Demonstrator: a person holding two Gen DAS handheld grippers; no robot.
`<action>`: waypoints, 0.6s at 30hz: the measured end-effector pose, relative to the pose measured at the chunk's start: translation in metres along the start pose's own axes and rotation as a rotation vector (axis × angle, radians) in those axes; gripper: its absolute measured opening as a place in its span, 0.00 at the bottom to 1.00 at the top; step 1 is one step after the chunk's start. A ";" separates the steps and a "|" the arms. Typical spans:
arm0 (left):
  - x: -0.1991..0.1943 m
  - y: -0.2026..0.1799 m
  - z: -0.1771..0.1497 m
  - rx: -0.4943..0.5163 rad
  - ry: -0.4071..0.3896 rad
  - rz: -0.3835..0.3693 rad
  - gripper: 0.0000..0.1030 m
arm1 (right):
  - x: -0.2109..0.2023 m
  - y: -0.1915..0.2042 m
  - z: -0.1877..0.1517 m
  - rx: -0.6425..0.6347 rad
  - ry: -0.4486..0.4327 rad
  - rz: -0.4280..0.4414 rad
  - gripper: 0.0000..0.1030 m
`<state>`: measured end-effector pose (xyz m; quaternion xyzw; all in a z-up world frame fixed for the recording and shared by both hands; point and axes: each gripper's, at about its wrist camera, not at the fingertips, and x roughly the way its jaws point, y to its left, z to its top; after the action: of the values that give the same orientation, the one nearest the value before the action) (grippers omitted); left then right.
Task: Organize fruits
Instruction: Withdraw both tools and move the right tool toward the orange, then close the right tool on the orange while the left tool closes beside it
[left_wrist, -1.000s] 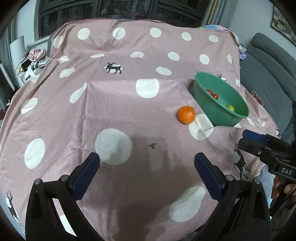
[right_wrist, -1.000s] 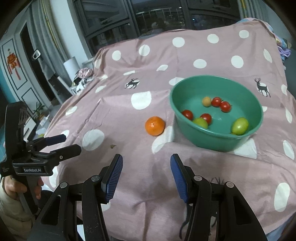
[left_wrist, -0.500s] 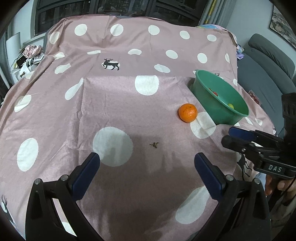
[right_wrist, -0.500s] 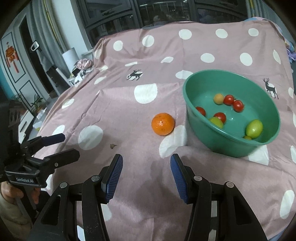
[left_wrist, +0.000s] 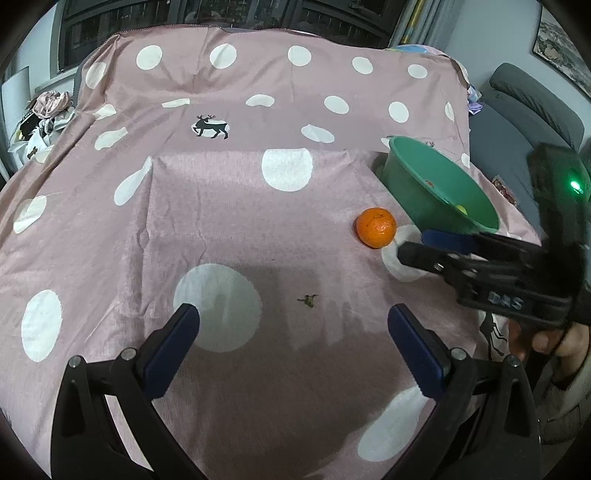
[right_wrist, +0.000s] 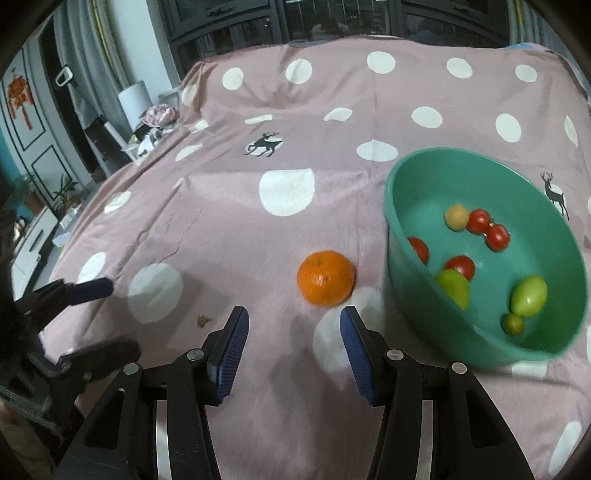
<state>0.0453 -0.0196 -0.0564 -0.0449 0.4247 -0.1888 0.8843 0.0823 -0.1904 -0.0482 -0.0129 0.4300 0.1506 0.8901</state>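
Note:
An orange (right_wrist: 325, 277) (left_wrist: 376, 226) lies on the pink dotted cloth just left of a green bowl (right_wrist: 480, 343) (left_wrist: 417, 184). The bowl holds several small red tomatoes (right_wrist: 497, 237), green fruits (right_wrist: 529, 295) and a pale round one (right_wrist: 456, 217). My right gripper (right_wrist: 293, 325) is open, its blue pads a short way in front of the orange, nothing between them. In the left wrist view the right gripper (left_wrist: 417, 245) comes in from the right, its tips close to the orange. My left gripper (left_wrist: 291, 325) is open and empty over bare cloth.
A small dry leaf scrap (left_wrist: 308, 300) lies on the cloth (left_wrist: 221, 206) between the grippers. A grey sofa (left_wrist: 524, 110) stands to the right. Clutter and a white lamp (right_wrist: 135, 98) sit beyond the far left edge. A hand (left_wrist: 546, 339) holds the right gripper.
The right gripper has moved forward and down toward the orange, which now looks larger and sits just ahead of its pads. The left gripper has hardly moved.

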 end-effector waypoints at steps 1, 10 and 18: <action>0.001 0.001 0.001 0.001 0.000 -0.003 0.99 | 0.005 0.000 0.003 -0.004 0.009 -0.011 0.53; 0.007 0.007 0.005 0.007 -0.001 -0.037 0.99 | 0.044 0.002 0.022 -0.019 0.086 -0.112 0.52; 0.009 0.016 0.008 -0.030 -0.003 -0.084 0.99 | 0.045 -0.004 0.021 0.005 0.082 -0.059 0.41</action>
<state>0.0613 -0.0093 -0.0620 -0.0761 0.4239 -0.2194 0.8754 0.1256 -0.1792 -0.0699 -0.0297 0.4659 0.1226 0.8758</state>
